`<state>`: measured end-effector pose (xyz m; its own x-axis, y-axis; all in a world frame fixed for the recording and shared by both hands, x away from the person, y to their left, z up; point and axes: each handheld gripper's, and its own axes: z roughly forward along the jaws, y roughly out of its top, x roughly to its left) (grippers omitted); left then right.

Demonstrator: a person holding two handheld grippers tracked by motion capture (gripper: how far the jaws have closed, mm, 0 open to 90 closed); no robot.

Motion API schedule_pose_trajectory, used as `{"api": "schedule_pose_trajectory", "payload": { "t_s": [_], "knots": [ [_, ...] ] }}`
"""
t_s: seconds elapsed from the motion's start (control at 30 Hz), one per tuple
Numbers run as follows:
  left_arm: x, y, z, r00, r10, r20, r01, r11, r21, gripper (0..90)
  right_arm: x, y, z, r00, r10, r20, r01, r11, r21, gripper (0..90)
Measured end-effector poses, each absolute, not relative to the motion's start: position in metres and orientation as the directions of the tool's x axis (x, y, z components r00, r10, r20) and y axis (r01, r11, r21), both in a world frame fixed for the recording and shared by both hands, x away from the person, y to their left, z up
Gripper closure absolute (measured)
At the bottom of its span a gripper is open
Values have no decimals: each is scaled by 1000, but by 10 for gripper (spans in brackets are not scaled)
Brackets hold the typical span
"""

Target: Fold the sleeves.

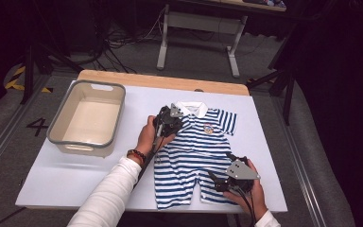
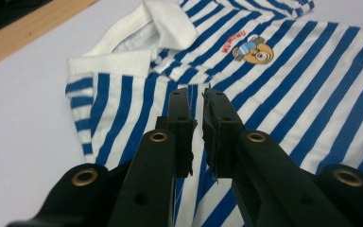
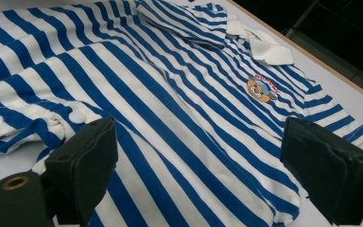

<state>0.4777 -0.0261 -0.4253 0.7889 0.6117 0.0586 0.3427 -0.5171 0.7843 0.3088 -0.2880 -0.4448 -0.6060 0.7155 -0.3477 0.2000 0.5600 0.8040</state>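
Observation:
A blue-and-white striped baby romper with a white collar and a small cartoon badge lies flat on the white tabletop, collar at the far end. My left gripper hovers just over its left shoulder, close to the collar. In the left gripper view its jaws stand almost together, with a thin slit and no cloth visibly pinched. My right gripper is over the romper's lower right side near the leg, and its jaws stand wide open above the striped cloth.
A beige tub with a grey rim stands empty at the left of the table. The white table cover has bare room in front of the tub. A wooden edge runs along the far side, with floor cables and a bench frame beyond.

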Motion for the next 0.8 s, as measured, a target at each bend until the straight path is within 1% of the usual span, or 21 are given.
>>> {"api": "schedule_pose_trajectory", "payload": {
  "t_s": [0.23,0.37,0.53,0.8],
  "knots": [
    [468,-12,-433,788,610,80,327,-527,785,807,309,-289,-444,-603,721,-341,201,551,810,126],
    [457,-6,-435,792,601,110,291,-529,797,806,309,-290,-444,-601,725,-337,202,546,813,126],
    [444,3,-435,801,587,118,258,-516,817,792,309,-292,-444,-599,730,-330,200,535,821,126],
    [427,16,-436,809,572,136,211,-500,840,793,309,-293,-443,-598,737,-314,199,517,833,124]
  ]
}}
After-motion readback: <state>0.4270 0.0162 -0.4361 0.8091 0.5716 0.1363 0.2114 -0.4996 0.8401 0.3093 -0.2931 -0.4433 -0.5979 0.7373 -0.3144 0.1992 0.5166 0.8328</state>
